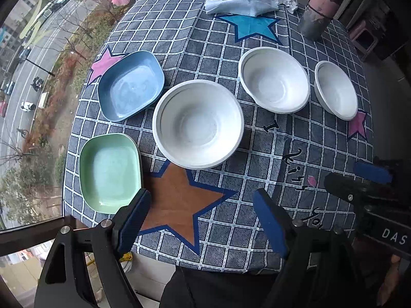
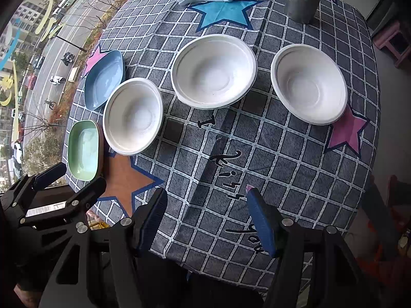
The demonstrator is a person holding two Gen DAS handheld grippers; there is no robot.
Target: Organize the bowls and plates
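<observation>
Crockery lies spread over the checked tablecloth [image 1: 205,51] in the left wrist view. Two rounded-square plates sit by the window-side edge: the blue plate [image 1: 131,86] farther up, the green plate [image 1: 109,172] at the near corner. Beside them stands a large white bowl [image 1: 197,124], nearly touching the blue plate; a second white bowl [image 1: 273,79] and a third white bowl [image 1: 335,89] stand apart toward the opposite edge. The left gripper [image 1: 203,220] hangs over the brown star with its claw apart and nothing between the pads, one pad just beside the green plate's rim.

From the right wrist view, the same three bowls run across the cloth: the large white bowl [image 2: 132,115], the second [image 2: 213,71], the third [image 2: 308,83]. The right gripper [image 2: 205,220] hovers over the near edge, claw apart and empty.

The bowls look like thin moulded pulp: probably light, slightly flexible, easily crushed. I would pinch each at its rolled rim. The plates look hard, glossy and likely slippery; their raised rims are the place to grip.
</observation>
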